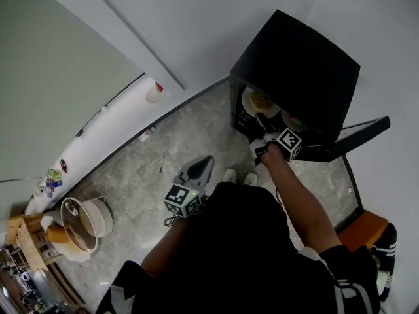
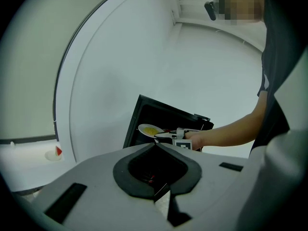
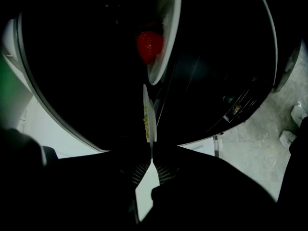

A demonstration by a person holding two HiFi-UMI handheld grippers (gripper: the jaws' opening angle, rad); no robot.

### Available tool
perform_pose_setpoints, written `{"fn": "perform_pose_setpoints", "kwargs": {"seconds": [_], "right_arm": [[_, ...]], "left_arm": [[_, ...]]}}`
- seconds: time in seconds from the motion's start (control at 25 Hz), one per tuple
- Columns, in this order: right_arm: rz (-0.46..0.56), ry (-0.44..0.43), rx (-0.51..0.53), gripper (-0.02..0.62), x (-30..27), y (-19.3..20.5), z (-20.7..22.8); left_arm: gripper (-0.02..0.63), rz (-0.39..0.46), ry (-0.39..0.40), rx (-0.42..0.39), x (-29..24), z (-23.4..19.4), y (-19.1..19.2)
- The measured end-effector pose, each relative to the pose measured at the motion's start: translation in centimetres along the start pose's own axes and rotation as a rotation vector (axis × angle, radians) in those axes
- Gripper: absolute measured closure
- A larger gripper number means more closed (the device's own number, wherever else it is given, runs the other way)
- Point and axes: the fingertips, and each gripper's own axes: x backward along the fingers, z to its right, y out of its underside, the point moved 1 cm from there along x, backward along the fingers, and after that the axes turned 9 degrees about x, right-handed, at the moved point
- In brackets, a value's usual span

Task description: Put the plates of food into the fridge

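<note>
We take this for a plain home-like room, though we cannot tell whether it is staged. A small black fridge [image 1: 294,70] stands open on a grey marbled tile floor [image 1: 157,169] against bare white walls [image 1: 196,18], with a plate of yellow food [image 1: 257,101] inside. A cluttered wooden shelf [image 1: 26,241] and a round white basket [image 1: 85,222] sit well apart from it.

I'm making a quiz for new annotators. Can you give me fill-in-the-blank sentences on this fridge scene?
The right claw grips the rim of a plate of ____ food.
The fridge door stands ____.
The other plate in the fridge carries something ____.
The left claw holds ____.
Missing: yellow; open; red; nothing.
</note>
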Motion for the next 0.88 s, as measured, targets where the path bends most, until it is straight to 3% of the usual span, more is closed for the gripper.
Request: {"fn": "perform_pose_setpoints", "kwargs": {"seconds": [0.88], "right_arm": [[0.079,0.033,-0.033,0.561,-2.8,-2.8,-0.5]], "left_arm": [[0.584,-0.004,0.005,0.013,-0.6,-0.3,-0.4]]}}
